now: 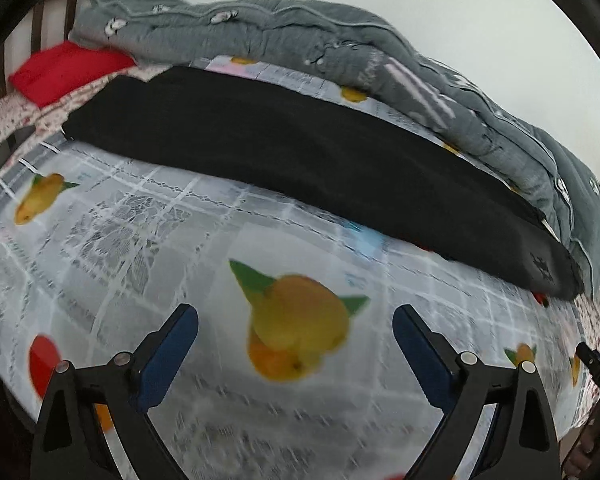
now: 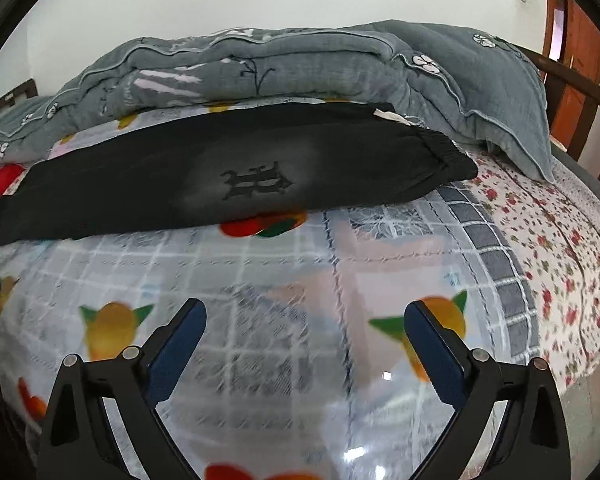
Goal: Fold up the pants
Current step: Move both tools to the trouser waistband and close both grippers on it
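Pants (image 2: 228, 168) lie lengthwise along the bed's far edge, beside the quilt (image 2: 260, 64). Left gripper (image 1: 296, 328) and right gripper (image 2: 306, 320) hover spread, empty, likely approaching.

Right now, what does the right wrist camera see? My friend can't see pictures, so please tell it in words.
Black pants lie lengthwise across a fruit-print bed cover, with a grey quilt bunched behind them. The right gripper hovers open and empty in front, touching nothing.

pants (image 2: 228, 168) matt black cloth; quilt (image 2: 260, 68) grey padded cloth; sheet (image 1: 180, 240) glossy printed plastic; bed rail (image 2: 580, 92) dark wood; finger pads (image 1: 168, 356) blue, textured
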